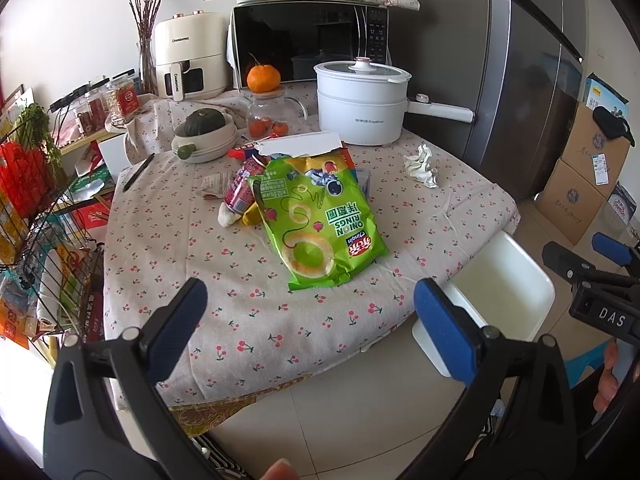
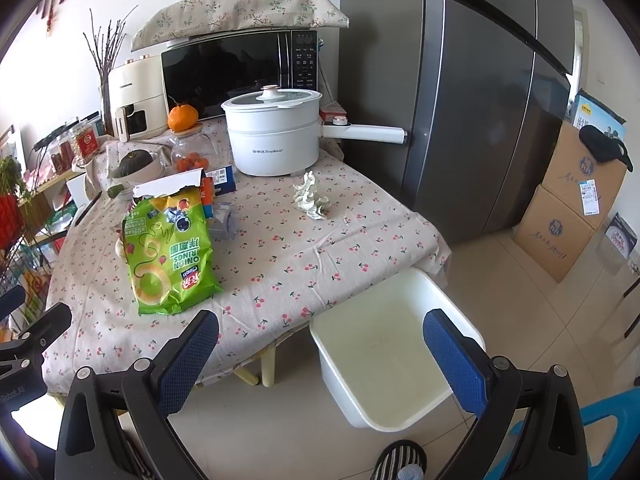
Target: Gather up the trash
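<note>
Left gripper (image 1: 310, 320) nearest the lens, jaws spread wide, nothing between the blue pads; it hangs over the near table edge. Right gripper (image 2: 320, 350) likewise wide apart and holding nothing, over the floor above the white bin (image 2: 400, 408), which stands on the tiles just beside the table's near corner, at 5 o'clock from the snack bag. Green onion-ring bag (image 1: 320, 220) lies flat on the cloth, print upside down toward the camera, top torn open with a white ragged flap facing away. Touching its 10 o'clock side: a red-labelled wrapper (image 1: 244, 190), and a pale rounded scrap (image 1: 228, 216) partly under it. Crumpled paper wad (image 1: 420, 166) lies apart at 2 o'clock from the bag. Table (image 1: 248, 320) carries a cherry-print cloth. Farther back: white electric pot (image 1: 360, 104) with lid, a bowl holding a dark green squash (image 1: 204, 122), a glass jar topped with an orange (image 1: 263, 78). Behind these, microwave (image 1: 312, 46) under a floral cover and a cream air fryer (image 1: 188, 56). Grey refrigerator (image 2: 480, 100) at 1 o'clock; stacked cardboard boxes (image 2: 568, 216) at 3 o'clock on the tiled floor.
</note>
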Action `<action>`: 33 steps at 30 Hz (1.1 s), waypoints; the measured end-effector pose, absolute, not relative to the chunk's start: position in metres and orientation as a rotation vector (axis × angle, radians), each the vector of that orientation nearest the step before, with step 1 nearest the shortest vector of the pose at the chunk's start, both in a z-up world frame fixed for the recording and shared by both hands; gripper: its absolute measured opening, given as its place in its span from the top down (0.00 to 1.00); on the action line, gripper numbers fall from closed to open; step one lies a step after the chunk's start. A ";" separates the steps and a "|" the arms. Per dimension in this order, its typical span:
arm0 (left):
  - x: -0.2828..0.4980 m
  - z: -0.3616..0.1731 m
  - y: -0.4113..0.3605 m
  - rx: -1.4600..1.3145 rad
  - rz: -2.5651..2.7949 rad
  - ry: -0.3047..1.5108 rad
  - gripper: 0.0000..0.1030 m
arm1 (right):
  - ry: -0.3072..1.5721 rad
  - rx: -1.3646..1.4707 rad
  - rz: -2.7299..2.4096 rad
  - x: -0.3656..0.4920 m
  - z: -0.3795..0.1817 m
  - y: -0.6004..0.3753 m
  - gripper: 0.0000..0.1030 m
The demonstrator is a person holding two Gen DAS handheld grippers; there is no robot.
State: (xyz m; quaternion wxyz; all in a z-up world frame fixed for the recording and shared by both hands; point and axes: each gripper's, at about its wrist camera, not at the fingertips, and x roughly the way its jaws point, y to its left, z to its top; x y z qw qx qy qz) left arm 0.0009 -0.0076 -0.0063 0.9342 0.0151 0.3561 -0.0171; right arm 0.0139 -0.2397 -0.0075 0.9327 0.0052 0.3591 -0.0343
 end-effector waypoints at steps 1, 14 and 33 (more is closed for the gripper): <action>0.000 -0.006 -0.007 0.031 -0.037 0.728 0.00 | 0.736 0.010 -0.070 0.014 -0.007 -0.240 0.00; 0.002 -0.006 -0.007 0.029 -0.038 0.730 0.00 | 0.738 0.009 -0.070 0.014 -0.009 -0.239 0.00; 0.001 -0.005 -0.006 0.027 -0.040 0.728 0.00 | 0.746 0.008 -0.073 0.014 -0.013 -0.239 0.00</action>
